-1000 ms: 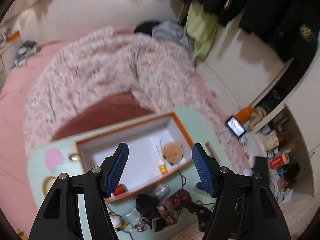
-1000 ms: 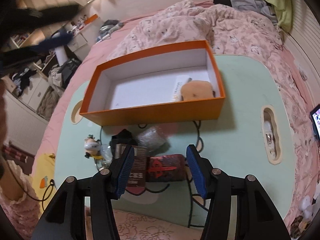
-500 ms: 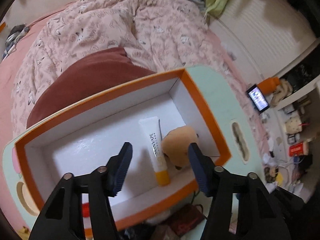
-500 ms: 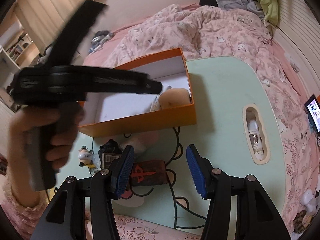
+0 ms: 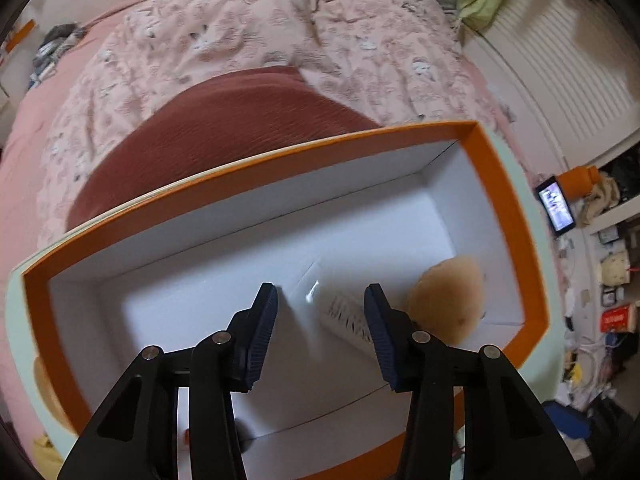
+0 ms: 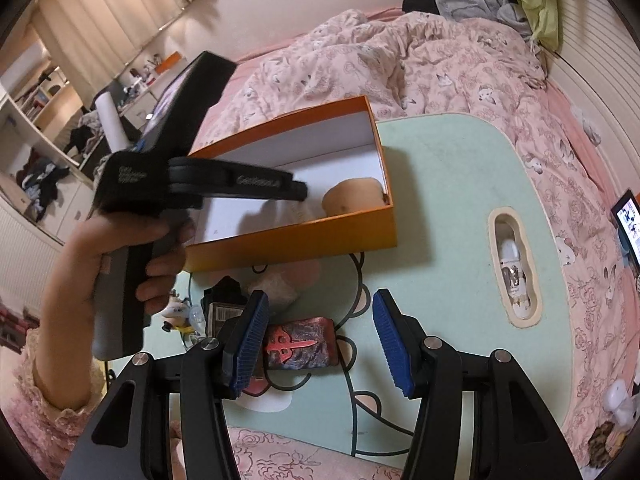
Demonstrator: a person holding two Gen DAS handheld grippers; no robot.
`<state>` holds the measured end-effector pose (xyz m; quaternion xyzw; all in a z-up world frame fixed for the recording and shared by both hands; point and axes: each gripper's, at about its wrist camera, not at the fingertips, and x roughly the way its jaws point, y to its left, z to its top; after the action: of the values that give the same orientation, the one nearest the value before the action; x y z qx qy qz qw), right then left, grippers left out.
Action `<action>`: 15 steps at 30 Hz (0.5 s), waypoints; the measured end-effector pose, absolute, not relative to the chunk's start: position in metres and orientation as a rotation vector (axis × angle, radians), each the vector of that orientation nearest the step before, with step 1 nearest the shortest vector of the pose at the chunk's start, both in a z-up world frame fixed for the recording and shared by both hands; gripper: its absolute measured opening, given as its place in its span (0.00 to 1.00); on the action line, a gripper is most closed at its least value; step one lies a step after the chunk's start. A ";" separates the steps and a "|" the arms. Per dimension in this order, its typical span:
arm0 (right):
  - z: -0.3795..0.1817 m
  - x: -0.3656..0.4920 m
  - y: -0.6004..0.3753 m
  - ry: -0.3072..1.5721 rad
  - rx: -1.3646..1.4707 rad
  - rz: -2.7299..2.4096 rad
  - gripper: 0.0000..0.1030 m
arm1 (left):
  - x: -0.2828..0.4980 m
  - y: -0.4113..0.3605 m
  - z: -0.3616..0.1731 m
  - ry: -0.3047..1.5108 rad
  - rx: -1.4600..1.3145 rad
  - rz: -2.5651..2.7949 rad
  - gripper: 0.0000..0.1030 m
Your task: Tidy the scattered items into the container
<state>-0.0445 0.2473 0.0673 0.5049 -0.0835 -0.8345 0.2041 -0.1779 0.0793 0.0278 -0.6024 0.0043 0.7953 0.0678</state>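
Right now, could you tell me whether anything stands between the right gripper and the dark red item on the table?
Nothing visible does: the right gripper hangs open above the dark red item, which lies flat on the green table, uncovered.

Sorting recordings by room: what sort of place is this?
Most likely a bedroom: a bed with a rumpled pink floral duvet, clothes heaped at its far end, and a small mint table set beside it.

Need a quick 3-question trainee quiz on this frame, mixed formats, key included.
1. True or false: the orange box is empty.
2. The left gripper is over: A) the box interior, B) the bed, C) the floor?
3. Fill in: the dark red pouch lies on the ____ in front of the right gripper.

Key: 1 false, it holds a white tube and a tan puff; 2 A; 3 table.
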 end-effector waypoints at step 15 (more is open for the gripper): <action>0.067 -0.044 0.246 -0.236 1.402 -2.321 0.53 | -0.181 0.091 0.022 0.005 -1.865 2.335 0.21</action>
<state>-0.0443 0.2457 0.0667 0.5037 -0.0848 -0.8341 0.2082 -0.1812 0.0911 0.0218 -0.6224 0.0018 0.7790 0.0765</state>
